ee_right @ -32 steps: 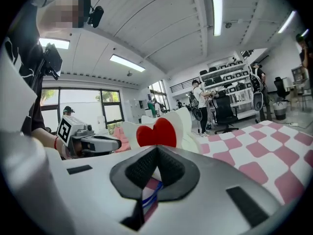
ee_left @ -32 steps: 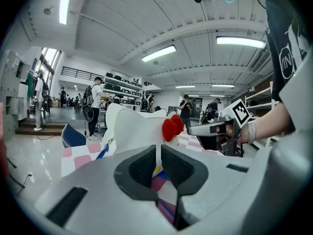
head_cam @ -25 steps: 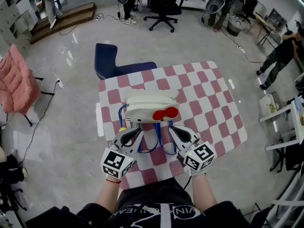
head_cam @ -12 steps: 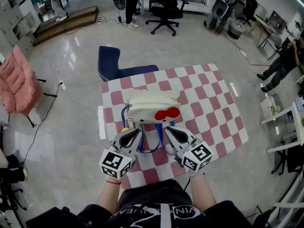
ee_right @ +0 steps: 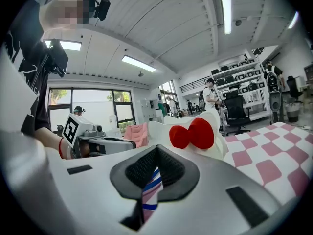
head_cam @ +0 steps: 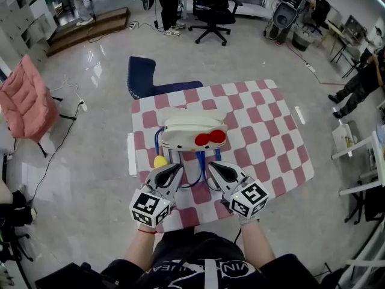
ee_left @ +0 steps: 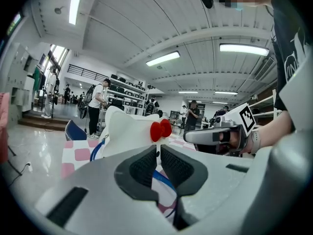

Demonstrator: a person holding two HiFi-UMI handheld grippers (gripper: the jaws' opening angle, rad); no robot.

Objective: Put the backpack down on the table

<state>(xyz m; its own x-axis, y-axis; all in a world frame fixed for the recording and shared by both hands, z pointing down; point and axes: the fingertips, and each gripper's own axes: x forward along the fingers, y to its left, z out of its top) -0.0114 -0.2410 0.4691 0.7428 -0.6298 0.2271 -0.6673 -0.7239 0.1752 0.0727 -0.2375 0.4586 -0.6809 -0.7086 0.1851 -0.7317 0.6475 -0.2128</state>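
The white cat-shaped backpack (head_cam: 191,131) with a red bow (head_cam: 209,139) stands mid-frame on the pink-and-white checked table (head_cam: 271,131). Below it, the left gripper (head_cam: 175,168) pinches its blue-edged strap (ee_left: 164,178); the right gripper (head_cam: 212,167) pinches its striped strap (ee_right: 149,190).

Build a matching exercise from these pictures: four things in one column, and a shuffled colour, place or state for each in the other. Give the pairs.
Things
1. backpack
2. chair beyond the table
3. padded chair
4. right tongs

Descriptions
a. pink, on the floor at the far left
b. shut on a striped strap
c. white with a red bow, on the checked table
d. dark blue

Pairs: 1-c, 2-d, 3-a, 4-b
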